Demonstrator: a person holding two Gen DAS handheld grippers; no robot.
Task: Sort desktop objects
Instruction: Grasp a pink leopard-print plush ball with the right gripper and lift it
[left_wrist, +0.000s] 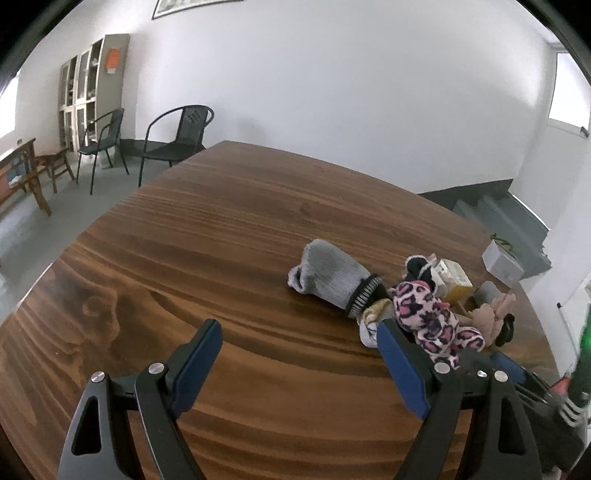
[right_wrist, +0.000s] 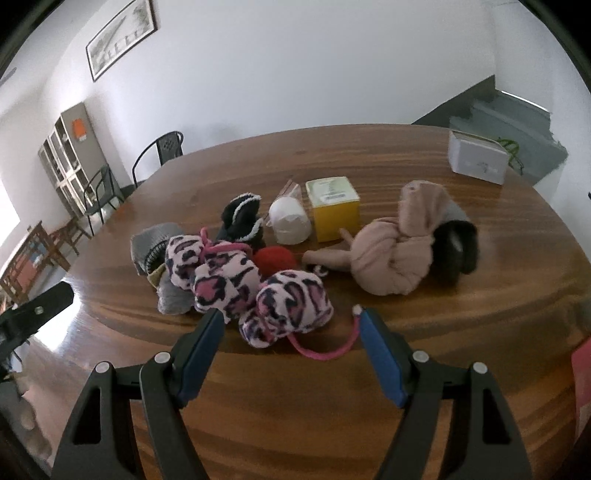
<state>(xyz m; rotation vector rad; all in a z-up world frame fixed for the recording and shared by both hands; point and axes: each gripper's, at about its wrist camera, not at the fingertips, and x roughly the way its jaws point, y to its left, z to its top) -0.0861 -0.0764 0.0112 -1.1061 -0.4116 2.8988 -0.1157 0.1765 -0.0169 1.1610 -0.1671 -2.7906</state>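
With both the left gripper (left_wrist: 301, 334) and right gripper (right_wrist: 291, 323) wide and empty, the pink cord (right_wrist: 325, 352) lying between the right fingers (right_wrist: 380, 354) could snag, dragging the leopard-print mittens (right_wrist: 284, 306).

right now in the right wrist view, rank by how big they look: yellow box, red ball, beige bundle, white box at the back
1. beige bundle
2. yellow box
3. white box, though it sits farther back, so its true size is unsure
4. red ball, partly hidden
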